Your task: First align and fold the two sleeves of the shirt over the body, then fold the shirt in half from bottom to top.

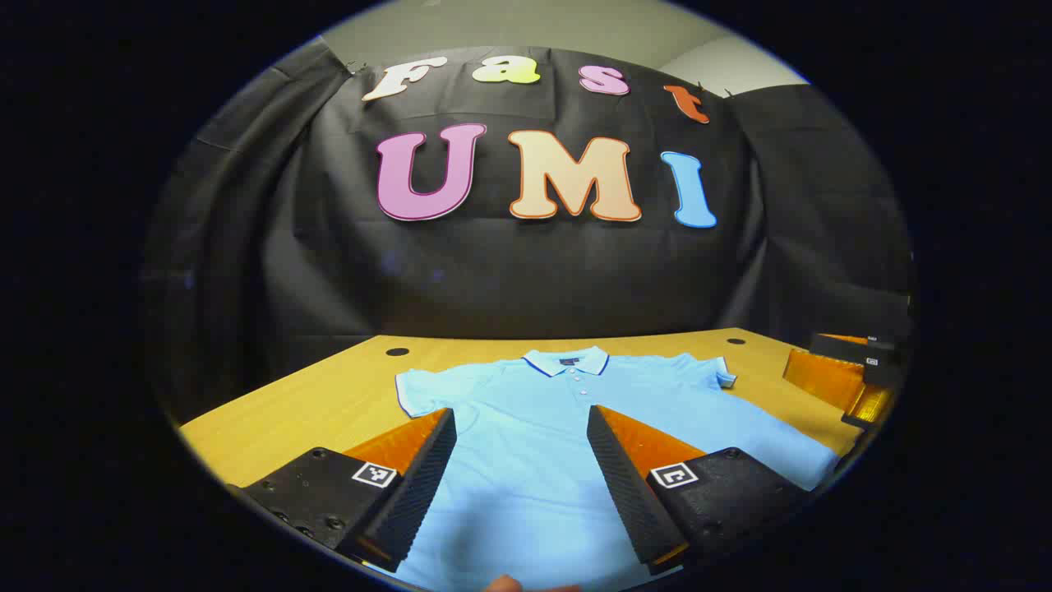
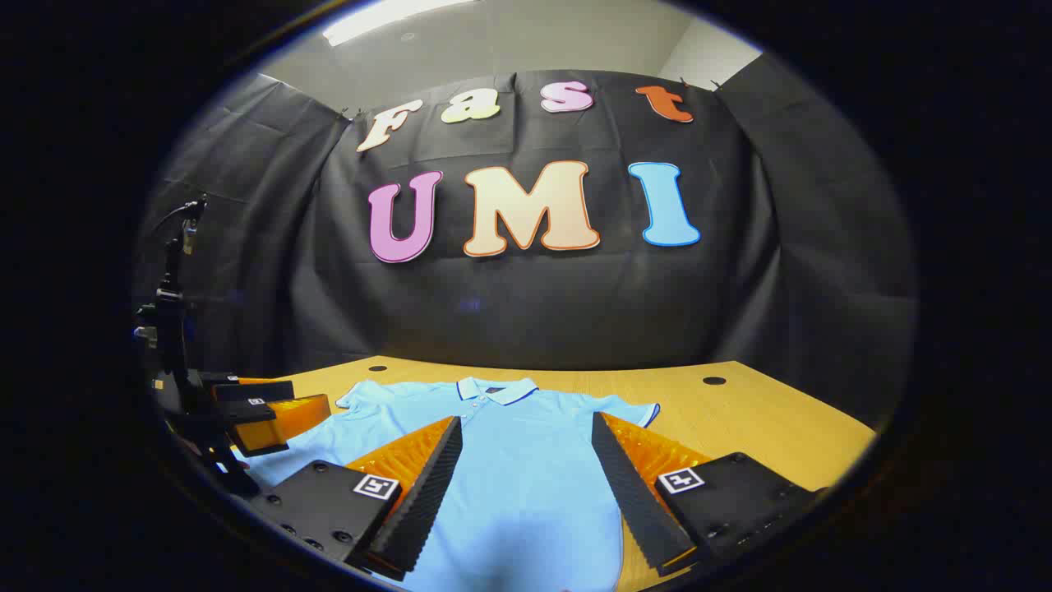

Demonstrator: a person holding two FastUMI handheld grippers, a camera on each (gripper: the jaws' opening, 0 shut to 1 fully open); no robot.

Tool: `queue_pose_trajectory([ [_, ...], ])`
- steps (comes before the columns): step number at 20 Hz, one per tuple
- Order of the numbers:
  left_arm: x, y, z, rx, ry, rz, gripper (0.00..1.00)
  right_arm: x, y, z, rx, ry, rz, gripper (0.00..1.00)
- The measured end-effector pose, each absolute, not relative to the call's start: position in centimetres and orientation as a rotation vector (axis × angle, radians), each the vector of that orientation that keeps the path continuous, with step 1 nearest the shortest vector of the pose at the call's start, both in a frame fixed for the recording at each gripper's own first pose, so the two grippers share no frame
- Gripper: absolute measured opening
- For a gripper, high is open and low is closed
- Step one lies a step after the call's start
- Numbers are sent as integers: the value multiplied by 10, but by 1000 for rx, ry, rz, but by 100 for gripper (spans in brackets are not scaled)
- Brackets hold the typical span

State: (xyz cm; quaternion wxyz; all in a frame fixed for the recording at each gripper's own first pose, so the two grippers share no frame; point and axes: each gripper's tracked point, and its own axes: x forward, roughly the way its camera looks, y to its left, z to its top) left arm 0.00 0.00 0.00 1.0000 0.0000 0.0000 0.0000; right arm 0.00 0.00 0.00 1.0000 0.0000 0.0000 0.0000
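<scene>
A light blue polo shirt (image 1: pixel 542 427) lies flat on the wooden table (image 1: pixel 329 403), collar (image 1: pixel 567 362) toward the wall, both short sleeves spread out. My left gripper (image 1: pixel 522 419) hovers open above the shirt's body, nothing between its fingers. In the right gripper view the same shirt (image 2: pixel 526 469) lies ahead with its collar (image 2: pixel 496 390) at the far end. My right gripper (image 2: pixel 526 427) is open over the shirt's right half. The left gripper (image 2: pixel 263 415) appears at the left edge of that view, and the right gripper (image 1: pixel 838 374) at the right edge of the left gripper view.
Round cable holes (image 1: pixel 397 352) (image 2: pixel 714 381) sit in the tabletop near the back corners. Black cloth hangs behind the table. A black stand (image 2: pixel 168 329) rises at the far left in the right gripper view. A fingertip (image 1: pixel 503 585) peeks in at the bottom.
</scene>
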Motion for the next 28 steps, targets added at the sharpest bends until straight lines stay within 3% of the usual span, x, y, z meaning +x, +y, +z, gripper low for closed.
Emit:
queue_pose_trajectory([
  [21, 7, -6, -11, -2, 19, -20, 96, 25, -12, -2, 1, 93, -7, 98],
  [25, 6, -6, -9, -9, 5, -24, 96, 44, -15, 4, 99, 175, 42, 98],
  [28, 5, -5, -8, -13, -1, -19, 95, 74, -46, 16, 78, 197, -13, 98],
])
